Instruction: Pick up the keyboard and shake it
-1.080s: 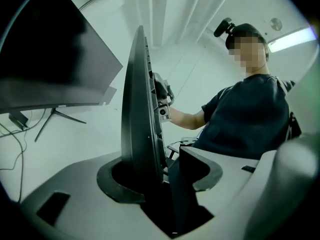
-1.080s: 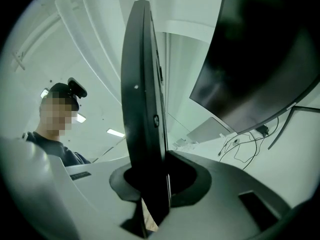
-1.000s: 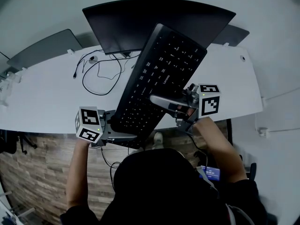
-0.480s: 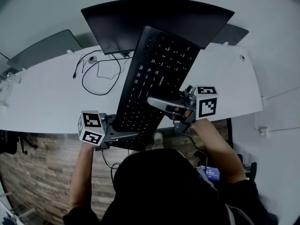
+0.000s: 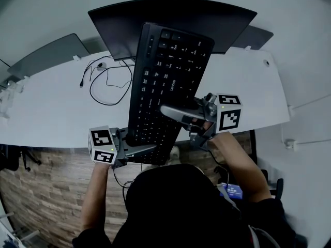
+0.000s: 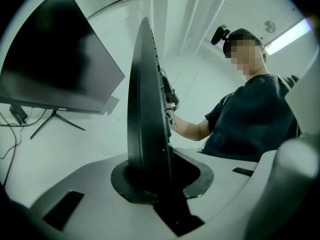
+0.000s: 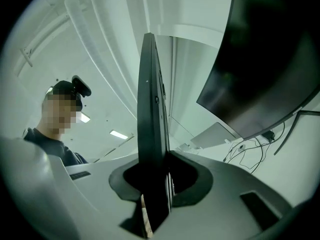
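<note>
A black keyboard (image 5: 165, 81) is held in the air above the white desk (image 5: 51, 112), its far end in front of the monitor. My left gripper (image 5: 147, 151) is at its near end; the jaws have just been closing and now clamp the keyboard. In the left gripper view the keyboard (image 6: 145, 109) stands edge-on between the jaws of the left gripper (image 6: 155, 179). My right gripper (image 5: 173, 112) grips the keyboard's right long edge; its jaws have just eased a touch but still press on it. The right gripper view shows the keyboard (image 7: 150, 109) edge-on in the right gripper (image 7: 155, 179).
A dark monitor (image 5: 170, 19) stands at the back of the desk. Black cables (image 5: 108, 81) lie left of the keyboard. Grey panels (image 5: 46, 53) stand behind the desk on both sides. The person's head (image 5: 176, 200) fills the lower middle, above a wooden floor (image 5: 41, 190).
The keyboard's far end has swung to the left, so it now points almost straight away from me. The left gripper has shifted slightly right and nearer. The right gripper has hardly moved.
</note>
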`<state>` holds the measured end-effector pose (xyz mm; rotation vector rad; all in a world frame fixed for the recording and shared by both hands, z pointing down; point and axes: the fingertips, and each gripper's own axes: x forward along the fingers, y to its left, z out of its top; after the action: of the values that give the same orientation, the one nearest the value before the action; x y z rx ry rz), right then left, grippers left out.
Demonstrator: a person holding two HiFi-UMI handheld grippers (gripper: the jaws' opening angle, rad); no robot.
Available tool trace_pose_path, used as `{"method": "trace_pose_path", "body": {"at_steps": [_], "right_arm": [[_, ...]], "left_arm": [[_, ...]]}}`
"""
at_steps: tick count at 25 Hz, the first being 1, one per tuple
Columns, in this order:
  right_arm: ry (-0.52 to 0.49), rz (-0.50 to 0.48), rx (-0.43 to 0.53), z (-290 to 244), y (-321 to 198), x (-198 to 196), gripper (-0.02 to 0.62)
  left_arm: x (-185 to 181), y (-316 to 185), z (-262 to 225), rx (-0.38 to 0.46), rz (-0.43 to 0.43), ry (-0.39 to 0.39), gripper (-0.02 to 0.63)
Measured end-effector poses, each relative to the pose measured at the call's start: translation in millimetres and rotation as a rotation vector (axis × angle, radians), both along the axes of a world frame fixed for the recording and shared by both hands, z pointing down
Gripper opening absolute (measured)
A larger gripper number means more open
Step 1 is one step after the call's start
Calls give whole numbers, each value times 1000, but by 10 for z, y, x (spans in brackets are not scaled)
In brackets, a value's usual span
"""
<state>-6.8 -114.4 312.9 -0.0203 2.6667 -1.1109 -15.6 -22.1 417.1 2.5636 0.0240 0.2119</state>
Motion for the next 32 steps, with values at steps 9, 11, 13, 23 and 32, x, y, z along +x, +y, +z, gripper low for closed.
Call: {"method": "trace_pose_path", "body": {"at_steps": [9,11,13,23,32], "right_arm": [[-44,10,26,-29,19,42,92],[-50,12,25,-25,18,48,92],[-54,16,27,-30,19,51,92],[-6,48,61,67,34,165,92],[96,123,92,220,2,327,114]], "left_arm": [[88,-6,2,28,-28,42,94],[96,-5,4,34,-30,42,94],[98,-7,4,42,-35,39,94],[22,-91,43,113,-99,-41,94],[-147,-219,105,216,-156,-170,92]]}}
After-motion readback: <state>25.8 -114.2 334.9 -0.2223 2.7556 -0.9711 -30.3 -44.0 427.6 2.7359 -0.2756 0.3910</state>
